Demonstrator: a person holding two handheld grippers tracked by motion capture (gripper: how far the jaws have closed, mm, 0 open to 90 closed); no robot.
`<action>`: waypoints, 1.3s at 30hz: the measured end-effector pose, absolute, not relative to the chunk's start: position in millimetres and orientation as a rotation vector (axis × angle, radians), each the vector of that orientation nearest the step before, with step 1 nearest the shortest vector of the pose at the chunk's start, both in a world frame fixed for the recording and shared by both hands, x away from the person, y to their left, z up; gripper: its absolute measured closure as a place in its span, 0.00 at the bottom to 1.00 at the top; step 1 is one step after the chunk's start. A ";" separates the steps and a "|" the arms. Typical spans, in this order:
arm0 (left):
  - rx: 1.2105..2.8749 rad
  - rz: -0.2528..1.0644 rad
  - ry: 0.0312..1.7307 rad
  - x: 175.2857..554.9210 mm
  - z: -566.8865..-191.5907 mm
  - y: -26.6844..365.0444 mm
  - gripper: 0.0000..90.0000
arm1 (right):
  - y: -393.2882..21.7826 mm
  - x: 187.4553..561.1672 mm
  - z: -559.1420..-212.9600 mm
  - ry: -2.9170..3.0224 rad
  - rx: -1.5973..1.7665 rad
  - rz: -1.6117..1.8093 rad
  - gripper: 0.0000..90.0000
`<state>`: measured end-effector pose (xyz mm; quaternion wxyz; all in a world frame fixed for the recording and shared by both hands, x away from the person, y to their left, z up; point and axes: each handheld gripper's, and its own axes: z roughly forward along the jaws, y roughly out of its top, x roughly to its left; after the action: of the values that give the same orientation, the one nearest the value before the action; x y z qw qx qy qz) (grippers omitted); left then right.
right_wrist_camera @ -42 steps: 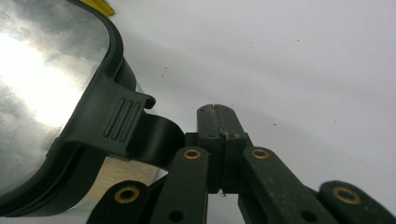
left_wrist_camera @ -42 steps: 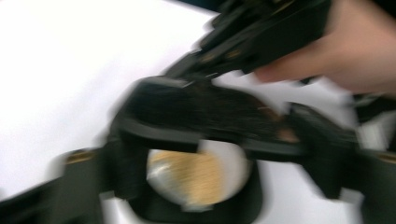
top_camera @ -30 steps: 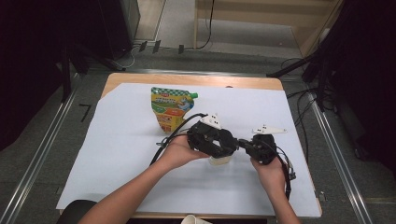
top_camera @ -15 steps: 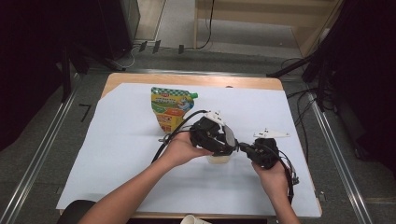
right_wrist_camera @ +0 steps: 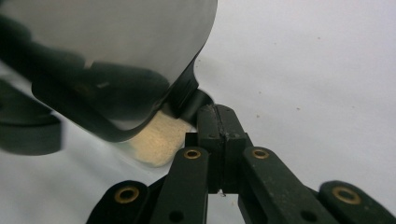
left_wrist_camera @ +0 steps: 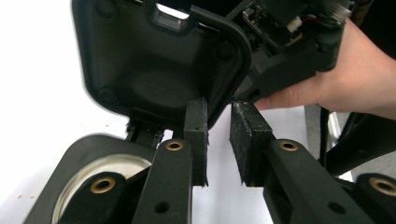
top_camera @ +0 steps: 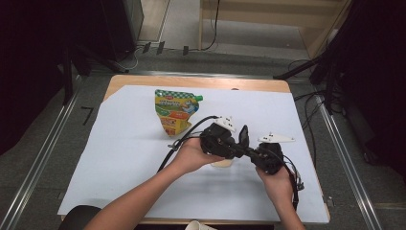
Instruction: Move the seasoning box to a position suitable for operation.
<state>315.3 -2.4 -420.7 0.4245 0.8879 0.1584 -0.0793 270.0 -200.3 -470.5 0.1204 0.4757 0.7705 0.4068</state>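
A clear container [top_camera: 222, 163] with beige powder [right_wrist_camera: 156, 142] stands at the table's middle. Its black flip lid [top_camera: 244, 135] is raised, and its inner face [left_wrist_camera: 154, 56] looks toward the left gripper view. My left gripper [top_camera: 239, 146] reaches over the container's round opening [left_wrist_camera: 100, 170]. Its jaws have just been closing, and a narrow gap remains between the pads [left_wrist_camera: 196, 126] at the lid's lower corner. My right gripper [top_camera: 250, 151] comes in from the right, shut, its tips [right_wrist_camera: 217, 112] against a black tab [right_wrist_camera: 189, 105] at the container's rim. I cannot tell whether it pinches anything.
A yellow and green spouted pouch [top_camera: 174, 111] stands behind the grippers, left of centre. A white sheet [top_camera: 119, 158] covers the wooden table [top_camera: 201, 82]. A pale cup rim [top_camera: 198, 225] pokes up at the near edge. Cables trail from both grippers.
The left gripper has shifted slightly toward the right gripper, and the raised black lid now stands out between the two. The right hand has kept still.
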 end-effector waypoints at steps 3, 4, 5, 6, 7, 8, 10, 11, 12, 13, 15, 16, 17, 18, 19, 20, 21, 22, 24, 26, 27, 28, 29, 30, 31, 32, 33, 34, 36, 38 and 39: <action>2.209 -0.222 0.411 317.5 -421.2 0.2 0.87 | -199.0 269.4 -470.1 2.259 1.373 1.187 1.00; 2.204 -0.217 0.410 316.8 -419.6 1.4 0.85 | -199.5 269.4 -469.8 2.266 1.370 1.192 1.00; 2.201 -0.209 0.406 316.0 -417.0 3.2 0.84 | -199.7 268.3 -469.1 2.262 1.368 1.194 1.00; 2.200 -0.199 0.400 315.4 -414.3 5.6 0.83 | -200.7 266.9 -467.7 2.255 1.360 1.197 1.00; 2.198 -0.195 0.400 315.0 -411.9 8.3 0.82 | -202.4 265.2 -465.9 2.252 1.362 1.206 1.00; 2.198 -0.194 0.401 314.9 -409.7 11.4 0.80 | -203.8 263.4 -464.1 2.241 1.364 1.221 1.00; 2.191 -0.189 0.404 315.1 -406.9 17.5 0.77 | -206.1 258.3 -461.1 2.234 1.359 1.239 1.00; 2.192 -0.176 0.405 315.6 -406.0 20.7 0.76 | -206.3 255.7 -460.5 2.236 1.354 1.247 1.00; 2.192 -0.171 0.417 316.3 -405.3 24.2 0.75 | -206.0 252.9 -460.3 2.241 1.351 1.248 0.99; 2.187 -0.165 0.438 317.1 -405.0 28.0 0.75 | -205.5 250.6 -460.9 2.247 1.342 1.249 0.98; 2.174 -0.175 0.469 319.1 -405.5 36.8 0.75 | -203.1 245.8 -462.1 2.268 1.341 1.257 0.95; 2.166 -0.179 0.478 319.6 -405.6 41.3 0.75 | -201.8 243.5 -462.7 2.275 1.337 1.266 0.95; 2.164 -0.178 0.481 319.8 -405.6 45.6 0.75 | -200.1 241.0 -462.7 2.284 1.336 1.275 0.93; 2.165 -0.178 0.481 320.0 -405.5 49.7 0.75 | -198.6 238.4 -462.6 2.298 1.329 1.277 0.92; 2.164 -0.170 0.484 320.2 -405.2 53.5 0.75 | -196.8 235.6 -462.6 2.304 1.320 1.282 0.91; 2.162 -0.167 0.483 320.9 -404.6 57.7 0.75 | -195.5 232.9 -462.3 2.314 1.310 1.284 0.90; 2.156 -0.169 0.483 321.9 -404.0 61.6 0.74 | -194.1 230.4 -462.0 2.323 1.306 1.288 0.89; 2.150 -0.162 0.488 323.0 -403.4 65.7 0.74 | -193.0 228.4 -461.7 2.331 1.294 1.293 0.86; 2.138 -0.160 0.492 326.1 -402.5 72.9 0.74 | -190.7 225.1 -461.7 2.350 1.289 1.328 0.80; 2.135 -0.152 0.502 329.8 -401.9 79.9 0.74 | -188.1 222.4 -464.0 2.364 1.267 1.371 0.74; 2.126 -0.165 0.510 331.6 -402.0 83.1 0.74 | -186.5 221.4 -465.5 2.370 1.255 1.373 0.73; 2.123 -0.183 0.526 333.7 -402.2 86.1 0.73 | -184.6 221.0 -466.9 2.380 1.247 1.377 0.70; 2.122 -0.199 0.550 335.9 -402.5 88.9 0.69 | -182.4 221.1 -468.0 2.386 1.240 1.384 0.68; 2.120 -0.213 0.566 338.1 -403.0 92.0 0.65 | -180.2 221.5 -468.5 2.390 1.231 1.387 0.67; 2.118 -0.215 0.577 339.5 -403.2 95.3 0.62 | -177.8 222.1 -468.7 2.398 1.221 1.395 0.65; 2.118 -0.210 0.576 341.1 -403.5 98.9 0.59 | -175.4 222.5 -468.5 2.404 1.210 1.411 0.62; 2.118 -0.223 0.577 342.9 -403.6 102.6 0.56 | -172.8 222.8 -468.5 2.412 1.194 1.422 0.59; 2.117 -0.240 0.581 344.4 -403.4 106.0 0.52 | -170.2 223.1 -468.8 2.417 1.173 1.428 0.57; 2.116 -0.217 0.571 345.4 -401.4 112.4 0.51 | -165.1 222.9 -470.0 2.433 1.123 1.436 0.54; 2.111 -0.200 0.574 346.6 -398.7 118.8 0.50 | -160.2 221.4 -471.3 2.452 1.094 1.419 0.51; 2.106 -0.192 0.582 347.2 -397.7 122.0 0.50 | -158.1 220.9 -472.1 2.460 1.077 1.415 0.51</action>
<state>347.2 122.0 -397.7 0.4568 0.8541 0.2361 -0.0780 220.9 -158.1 -472.1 0.0531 0.3542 0.8094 0.4655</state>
